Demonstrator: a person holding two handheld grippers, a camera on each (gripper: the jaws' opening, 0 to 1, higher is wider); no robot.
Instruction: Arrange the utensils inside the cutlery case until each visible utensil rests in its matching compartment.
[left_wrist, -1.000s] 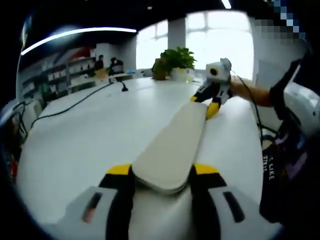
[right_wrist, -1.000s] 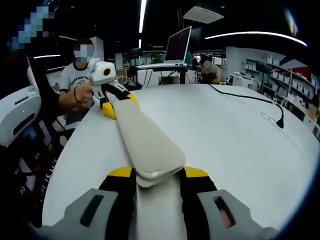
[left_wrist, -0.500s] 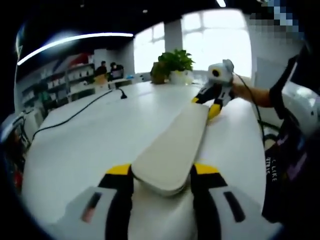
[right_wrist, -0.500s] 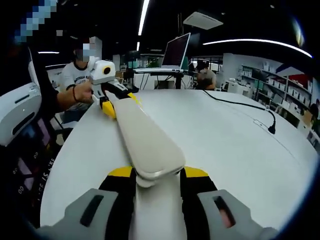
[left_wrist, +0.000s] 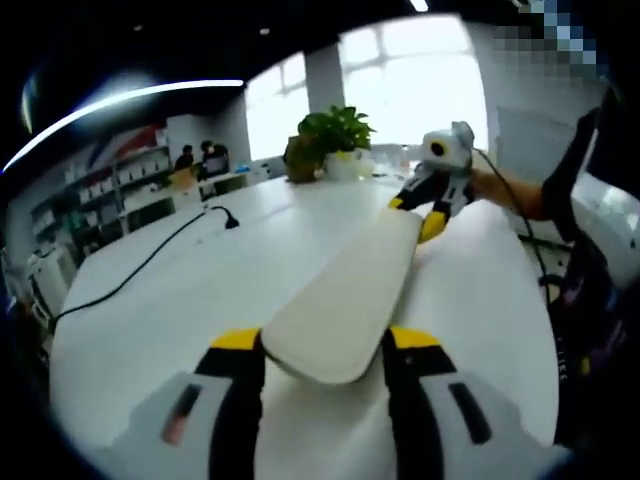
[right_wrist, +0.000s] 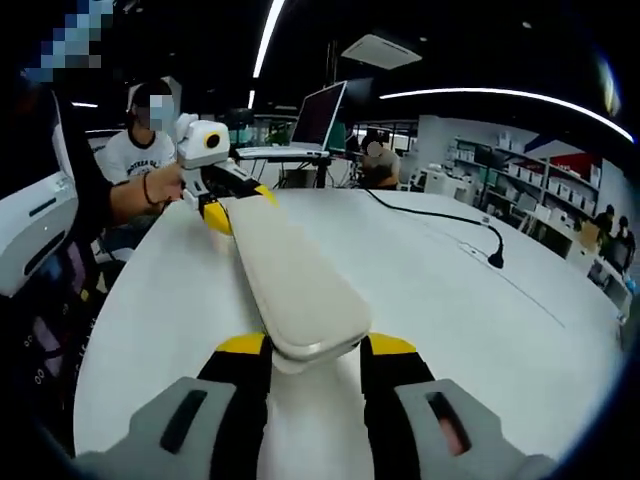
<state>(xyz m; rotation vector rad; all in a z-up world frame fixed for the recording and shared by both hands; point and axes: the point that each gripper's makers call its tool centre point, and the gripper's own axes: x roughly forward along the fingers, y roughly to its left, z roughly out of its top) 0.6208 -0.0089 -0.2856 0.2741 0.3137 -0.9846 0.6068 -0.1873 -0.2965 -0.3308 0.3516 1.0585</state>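
A long beige cutlery case (left_wrist: 345, 290), closed, stretches between my two grippers above the white table (left_wrist: 190, 300). In the left gripper view, my left gripper (left_wrist: 322, 345) is shut on the near end of the case, and the right gripper (left_wrist: 432, 205) clamps the far end. The right gripper view has the same case (right_wrist: 290, 275) seen from its other end. There my right gripper (right_wrist: 305, 345) is shut on the near end, and the left gripper (right_wrist: 228, 200) holds the far end. No utensils are visible.
A black cable with a plug (left_wrist: 150, 262) lies on the table's left part; the same cable (right_wrist: 450, 222) crosses the table (right_wrist: 470, 320). A potted plant (left_wrist: 325, 135) stands at the far edge. A monitor (right_wrist: 320, 115) and seated people are beyond the table.
Both views have swung a little and the background has shifted; the case stays clamped at both ends between the grippers.
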